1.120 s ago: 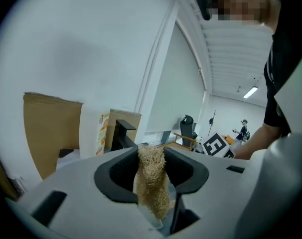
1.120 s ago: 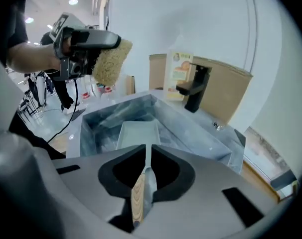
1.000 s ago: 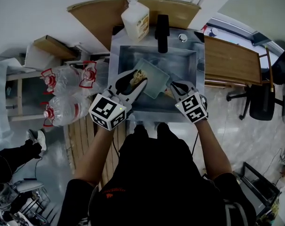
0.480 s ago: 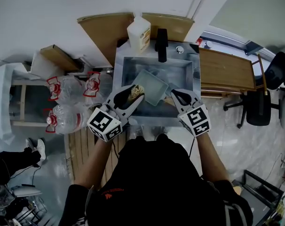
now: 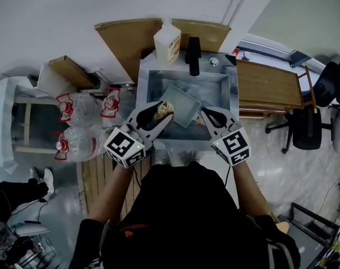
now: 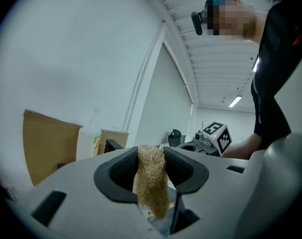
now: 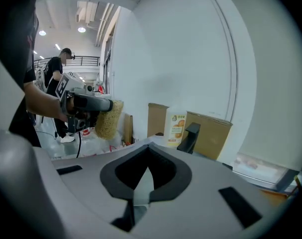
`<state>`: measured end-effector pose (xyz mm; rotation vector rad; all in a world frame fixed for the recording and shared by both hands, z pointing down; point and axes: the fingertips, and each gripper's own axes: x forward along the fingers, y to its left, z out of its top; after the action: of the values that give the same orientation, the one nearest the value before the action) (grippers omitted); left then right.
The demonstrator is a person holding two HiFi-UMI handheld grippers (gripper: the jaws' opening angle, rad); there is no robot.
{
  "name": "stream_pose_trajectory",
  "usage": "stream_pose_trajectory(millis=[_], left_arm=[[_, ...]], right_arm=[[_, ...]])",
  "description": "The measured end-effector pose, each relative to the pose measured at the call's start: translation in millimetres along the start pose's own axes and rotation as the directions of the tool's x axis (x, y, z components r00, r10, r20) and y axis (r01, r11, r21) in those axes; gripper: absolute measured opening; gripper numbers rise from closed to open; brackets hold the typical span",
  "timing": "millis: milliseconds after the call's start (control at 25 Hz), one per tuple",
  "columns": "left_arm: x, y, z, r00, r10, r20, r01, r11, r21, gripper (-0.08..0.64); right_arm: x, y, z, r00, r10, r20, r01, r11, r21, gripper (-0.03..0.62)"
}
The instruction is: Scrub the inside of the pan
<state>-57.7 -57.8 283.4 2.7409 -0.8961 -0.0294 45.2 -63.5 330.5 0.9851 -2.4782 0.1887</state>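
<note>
A rectangular grey-green pan hangs tilted over the steel sink. My right gripper is shut on its near right rim, and in the right gripper view that thin rim shows edge-on between the closed jaws of the right gripper. A tan fibrous scrubber is clamped in my left gripper, right at the pan's left edge. In the left gripper view the scrubber hangs between the shut jaws of the left gripper.
A black faucet rises at the sink's back, with a soap bottle to its left. Large water bottles lie at the left. A wooden table adjoins the sink on the right, and cardboard leans on the wall.
Both grippers have risen a little over the sink, and the pan has come up with the right one. The scrubber has stayed by the pan's left edge.
</note>
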Motion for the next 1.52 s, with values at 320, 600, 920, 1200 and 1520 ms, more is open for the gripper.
stream_pose_trajectory(millis=[320,600,920,1200,1520], left_arm=[[2.5,6.2,1.4,1.0,-0.001,0.002,0.001,1.0,-0.005,0.161],[8.5,10.1,-1.4,1.0,-0.007,-0.002,0.007,1.0,-0.012,0.161],[14.8,10.0,-4.5,1.0,-0.01,-0.005,0.01,1.0,-0.016,0.161],[20.4,5.3,-4.8,1.0,-0.022,-0.009,0.022,1.0,-0.017,0.161],[21.8,0.4,-8.0,1.0,-0.027,-0.016,0.026,0.999,-0.019,0.161]], right_arm=[[5.6,0.3,5.3,1.0,0.001,0.001,-0.001,1.0,-0.002,0.005],[11.4,-5.4,6.0,1.0,0.003,-0.006,-0.003,1.0,-0.012,0.005],[15.1,-10.2,4.2,1.0,0.004,-0.015,-0.004,1.0,-0.006,0.005],[13.4,-12.4,2.6,1.0,0.004,-0.017,-0.004,1.0,-0.001,0.005],[9.9,-13.3,-1.6,1.0,0.0,-0.027,0.0,1.0,-0.001,0.005]])
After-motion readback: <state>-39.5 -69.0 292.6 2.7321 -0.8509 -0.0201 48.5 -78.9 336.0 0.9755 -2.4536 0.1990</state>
